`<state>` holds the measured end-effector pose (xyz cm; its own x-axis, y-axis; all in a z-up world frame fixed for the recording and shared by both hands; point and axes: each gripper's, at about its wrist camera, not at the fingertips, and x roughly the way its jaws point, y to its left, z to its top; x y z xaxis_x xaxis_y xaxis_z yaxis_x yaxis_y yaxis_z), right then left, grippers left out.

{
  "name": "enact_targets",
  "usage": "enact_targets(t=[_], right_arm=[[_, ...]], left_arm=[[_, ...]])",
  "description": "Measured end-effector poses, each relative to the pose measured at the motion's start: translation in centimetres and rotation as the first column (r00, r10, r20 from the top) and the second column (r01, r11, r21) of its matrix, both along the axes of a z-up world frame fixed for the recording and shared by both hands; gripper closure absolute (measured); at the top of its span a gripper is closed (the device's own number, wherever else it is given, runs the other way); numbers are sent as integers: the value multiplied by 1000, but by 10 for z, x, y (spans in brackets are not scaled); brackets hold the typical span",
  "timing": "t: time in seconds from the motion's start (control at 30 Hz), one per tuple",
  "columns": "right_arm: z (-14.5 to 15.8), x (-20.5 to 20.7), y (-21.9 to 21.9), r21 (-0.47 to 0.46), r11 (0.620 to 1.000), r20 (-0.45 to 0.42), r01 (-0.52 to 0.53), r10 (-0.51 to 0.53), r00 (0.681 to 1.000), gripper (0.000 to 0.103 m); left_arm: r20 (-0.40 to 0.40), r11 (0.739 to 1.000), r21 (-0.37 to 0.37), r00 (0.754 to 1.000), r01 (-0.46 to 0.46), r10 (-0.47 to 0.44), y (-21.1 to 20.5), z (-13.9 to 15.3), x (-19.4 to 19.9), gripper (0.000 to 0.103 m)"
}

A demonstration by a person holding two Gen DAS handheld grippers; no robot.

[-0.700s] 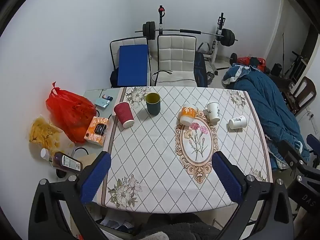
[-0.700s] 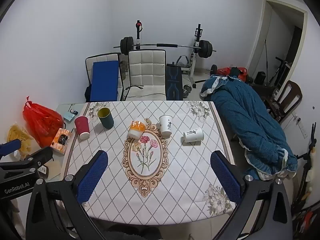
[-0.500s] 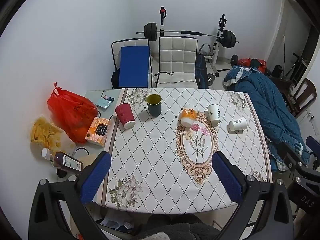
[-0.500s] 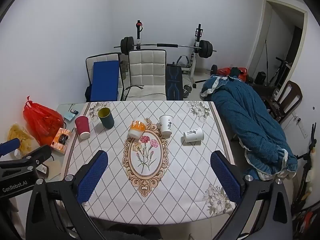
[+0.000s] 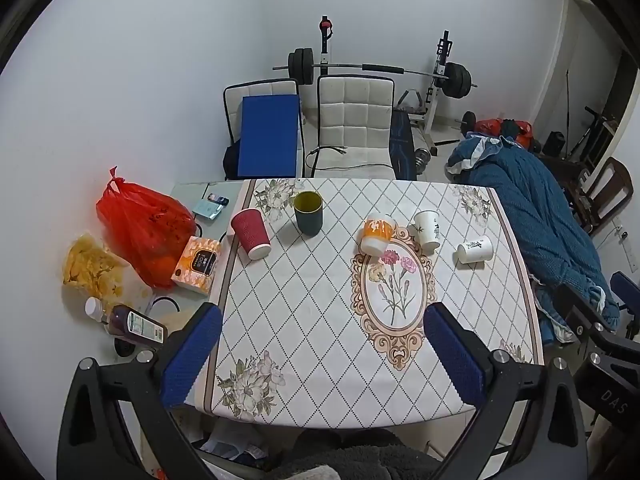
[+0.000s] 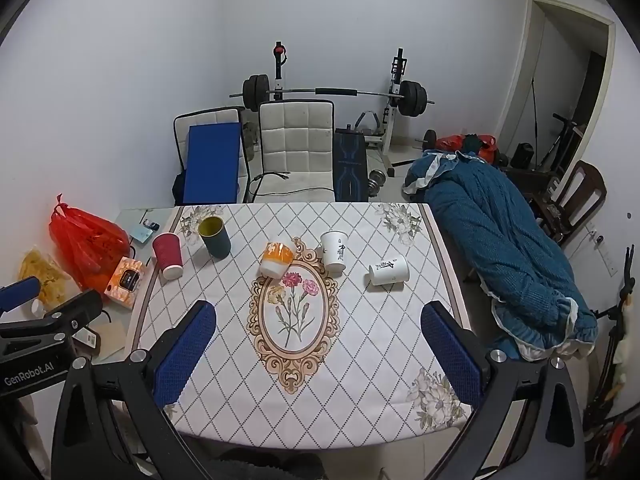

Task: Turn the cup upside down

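Several cups stand in a row across the far half of the table (image 5: 312,320). A red paper cup (image 5: 251,233) (image 6: 168,255) is upside down at the left. A dark green cup (image 5: 307,213) (image 6: 215,237) stands upright. An orange and white cup (image 5: 376,235) (image 6: 276,260) is upside down. A white cup (image 5: 427,229) (image 6: 335,251) is upside down. Another white cup (image 5: 474,249) (image 6: 389,270) lies on its side at the right. My left gripper (image 5: 322,354) and right gripper (image 6: 318,350) are both open and empty, held above the table's near edge, far from the cups.
A red plastic bag (image 5: 142,224), an orange box (image 5: 197,259), a bottle (image 5: 132,324) and a snack bag (image 5: 90,266) lie left of the cloth. Two chairs (image 5: 352,124) and a barbell rack stand behind the table. A blue blanket (image 6: 496,240) lies to the right.
Both views have shifted very slightly; the cups have not moved and both grippers stay open.
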<state>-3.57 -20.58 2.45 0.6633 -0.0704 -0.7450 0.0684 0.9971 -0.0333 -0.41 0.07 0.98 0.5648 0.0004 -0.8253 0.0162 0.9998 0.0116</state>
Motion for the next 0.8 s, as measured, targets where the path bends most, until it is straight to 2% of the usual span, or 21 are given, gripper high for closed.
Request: enact_targets(t=[0.13,0.47,0.8], right_arm=[[0,-2,-3,1,1000,2,2,-2,1000,0],[31,-2,4,11,1000,34,4,-5,999,0],[33,-4,5,15,1000,50,4,-4,999,0]], left_arm=[[6,1000,0,1000,1,-1,1,4,-3,0],[34,1000,2,999,-1,1,0,13,-5,0],[50,1000,5,999,-2,1,0,18,-7,0]])
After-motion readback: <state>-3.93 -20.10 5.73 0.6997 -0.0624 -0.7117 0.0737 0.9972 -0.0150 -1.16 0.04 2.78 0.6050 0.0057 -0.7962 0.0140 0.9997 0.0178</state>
